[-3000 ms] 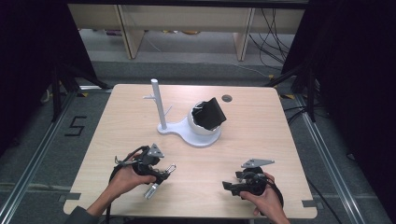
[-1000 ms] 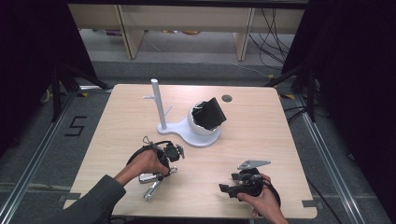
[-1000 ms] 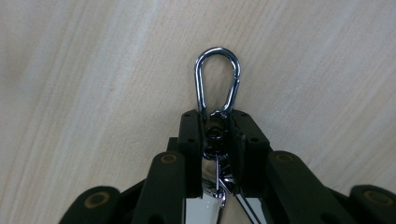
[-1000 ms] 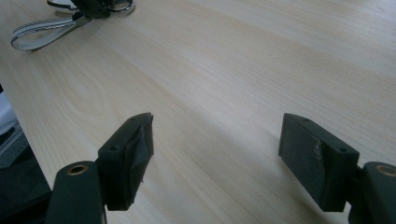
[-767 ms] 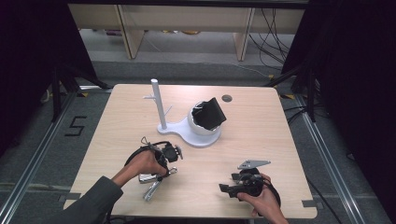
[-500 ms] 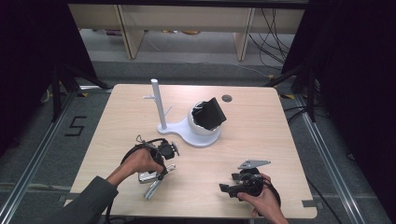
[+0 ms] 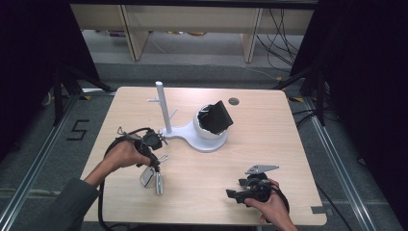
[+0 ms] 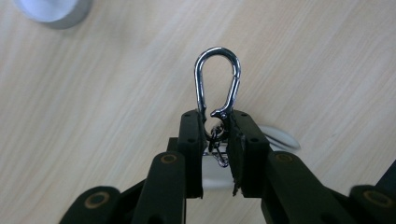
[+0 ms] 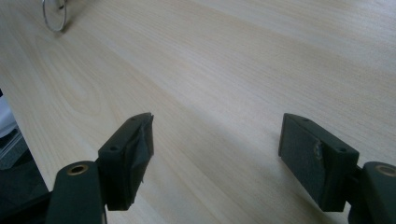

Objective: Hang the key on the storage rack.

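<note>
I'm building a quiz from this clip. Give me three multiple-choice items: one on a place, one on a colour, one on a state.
1. Where does the white stand sit?
A. mid-table, past the left gripper
B. on the floor
C. at the near right corner

2. What colour is the carabiner?
A. red
B. silver
C. black

3. How do the right gripper jaws stand?
A. shut on a ring
B. shut on nothing
C. wide open over bare table

Answers: 1 A, the high view shows it mid-table; 2 B, shiny metal in the left gripper view; 3 C, a wide gap with wood between.

Keychain tag [image 8: 215,175] behind gripper jaws
</note>
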`<state>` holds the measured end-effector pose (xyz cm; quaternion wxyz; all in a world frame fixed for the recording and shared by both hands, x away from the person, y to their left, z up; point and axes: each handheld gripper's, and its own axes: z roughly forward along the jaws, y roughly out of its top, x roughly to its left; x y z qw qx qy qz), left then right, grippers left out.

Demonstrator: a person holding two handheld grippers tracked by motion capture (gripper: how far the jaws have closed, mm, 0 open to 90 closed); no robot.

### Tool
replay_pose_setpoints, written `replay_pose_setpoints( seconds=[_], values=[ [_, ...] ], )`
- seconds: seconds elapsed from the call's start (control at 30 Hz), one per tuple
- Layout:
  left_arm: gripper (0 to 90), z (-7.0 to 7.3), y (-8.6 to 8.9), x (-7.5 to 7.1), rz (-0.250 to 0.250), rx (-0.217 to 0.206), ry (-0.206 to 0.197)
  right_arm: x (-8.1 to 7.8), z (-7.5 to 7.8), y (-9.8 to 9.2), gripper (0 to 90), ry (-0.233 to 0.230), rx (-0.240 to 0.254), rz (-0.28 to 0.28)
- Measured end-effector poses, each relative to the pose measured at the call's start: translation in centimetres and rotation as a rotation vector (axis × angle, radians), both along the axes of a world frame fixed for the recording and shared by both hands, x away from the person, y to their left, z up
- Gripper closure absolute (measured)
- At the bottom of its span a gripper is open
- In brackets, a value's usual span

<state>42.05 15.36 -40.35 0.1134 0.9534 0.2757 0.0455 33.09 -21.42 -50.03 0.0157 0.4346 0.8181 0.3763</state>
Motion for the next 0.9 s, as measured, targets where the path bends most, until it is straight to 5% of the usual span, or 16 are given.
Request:
replay_pose_setpoints(
  seconds=[0.4, 0.9],
  values=[
    [75.6, 5.0, 3.2, 1.6, 0.081, 0.001, -0.069, -0.1, 0.0, 0.1, 27.6, 0.015, 0.005, -0.016],
    [75.6, 10.0, 4.5, 3.9, 0.14, -0.008, -0.104, 0.0, -0.1, 0.0, 27.6, 0.012, 0.006, -0.01]
  ],
)
